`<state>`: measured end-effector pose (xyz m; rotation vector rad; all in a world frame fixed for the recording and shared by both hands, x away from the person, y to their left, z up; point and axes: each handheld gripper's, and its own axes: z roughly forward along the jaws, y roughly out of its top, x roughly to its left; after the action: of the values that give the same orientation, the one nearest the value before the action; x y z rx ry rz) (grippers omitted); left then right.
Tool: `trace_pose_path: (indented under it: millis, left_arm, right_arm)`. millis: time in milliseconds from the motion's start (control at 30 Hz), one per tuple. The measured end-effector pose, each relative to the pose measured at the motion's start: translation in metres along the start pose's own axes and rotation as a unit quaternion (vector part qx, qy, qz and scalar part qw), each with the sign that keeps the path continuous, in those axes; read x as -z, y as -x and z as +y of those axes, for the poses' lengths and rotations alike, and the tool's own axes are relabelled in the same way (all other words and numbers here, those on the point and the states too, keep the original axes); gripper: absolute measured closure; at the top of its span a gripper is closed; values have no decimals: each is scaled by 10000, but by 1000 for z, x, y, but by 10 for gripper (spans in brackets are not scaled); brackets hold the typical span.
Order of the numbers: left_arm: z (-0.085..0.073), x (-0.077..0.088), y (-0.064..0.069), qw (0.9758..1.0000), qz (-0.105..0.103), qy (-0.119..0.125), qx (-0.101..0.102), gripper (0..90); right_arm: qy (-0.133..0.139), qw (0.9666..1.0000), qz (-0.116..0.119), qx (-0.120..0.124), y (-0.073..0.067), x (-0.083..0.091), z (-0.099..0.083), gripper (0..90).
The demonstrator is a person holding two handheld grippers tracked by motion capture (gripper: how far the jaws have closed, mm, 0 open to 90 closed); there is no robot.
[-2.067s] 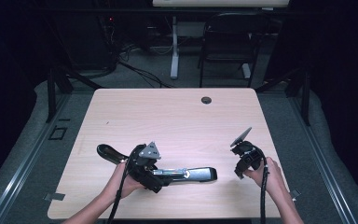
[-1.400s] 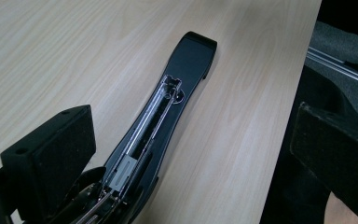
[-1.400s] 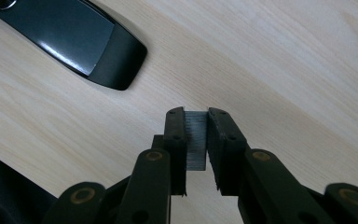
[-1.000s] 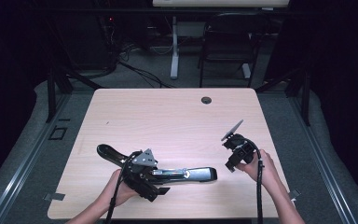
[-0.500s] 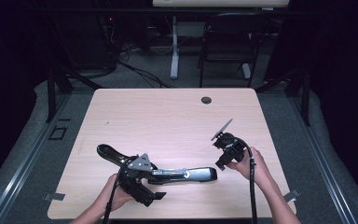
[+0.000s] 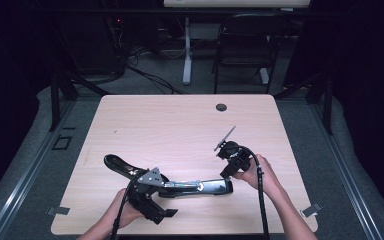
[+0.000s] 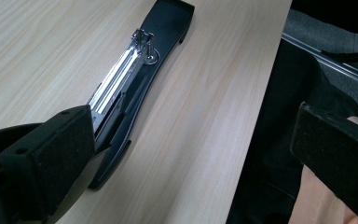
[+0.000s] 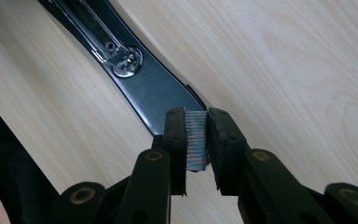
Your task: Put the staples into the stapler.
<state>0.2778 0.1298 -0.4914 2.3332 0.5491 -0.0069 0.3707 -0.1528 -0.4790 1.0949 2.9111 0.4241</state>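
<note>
Right gripper [image 8: 196, 140] clamps a staple strip [image 8: 196, 140] just short of the opened stapler [image 8: 135, 79], loading pending; left gripper [image 7: 191, 154] jaws wide, one beside its magazine [image 7: 116, 81].

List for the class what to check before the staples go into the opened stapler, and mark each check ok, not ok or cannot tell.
1. Strip of staples clamped between the right gripper pads: ok.
2. Stapler opened out flat on the table: ok.
3. Metal staple channel exposed and facing up: ok.
4. Left gripper steadying the stapler: cannot tell; one pad is at it, the jaws stand wide.
5. Strip lined up over the channel: not ok; it is at the stapler's end.
</note>
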Motion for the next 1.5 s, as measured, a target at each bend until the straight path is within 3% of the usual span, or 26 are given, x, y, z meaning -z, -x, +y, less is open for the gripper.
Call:
trace_pose_path:
  millis: [333, 500, 533, 767, 867, 933, 1033, 1067, 1200, 1233, 1500]
  left_arm:
    - [1, 0, 0, 9999, 118, -3, 0, 0]
    - [-1, -1, -2, 10000, 19, 12, 40, 0]
    - [0, -1, -1, 9999, 99, -25, 46, 0]
    - [0, -1, -2, 10000, 88, -8, 36, 0]
    - [0, 1, -1, 10000, -11, 69, 2, 0]
    - [1, 1, 1, 10000, 50, 55, -50, 1]
    - [1, 0, 2, 9999, -43, 60, -92, 0]
    - [1, 0, 3, 9999, 24, 29, -100, 0]
    - [0, 0, 3, 9999, -64, 29, -150, 1]
    - [0, 0, 3, 9999, 14, -4, -164, 0]
    - [-1, 2, 4, 9999, 16, -9, -151, 0]
  right_arm:
    - [43, 9993, 85, 361, -11, -7, 17, 784]
    - [31, 9983, 77, 585, -16, -8, 24, 784]
    - [70, 9984, 134, 553, -17, -9, 25, 784]
    - [133, 9972, 201, 706, -23, -12, 34, 784]
    - [269, 9962, 294, 774, -26, -12, 36, 784]
    - [253, 9957, 311, 837, -26, -11, 38, 784]
    - [239, 9950, 317, 917, -28, -12, 41, 784]
    - [244, 9944, 319, 980, -30, -12, 42, 784]
    - [317, 9916, 406, 1188, -35, -13, 46, 784]
    - [339, 9910, 411, 1225, -37, -14, 47, 784]
    - [414, 9857, 542, 1538, -46, -19, 54, 784]
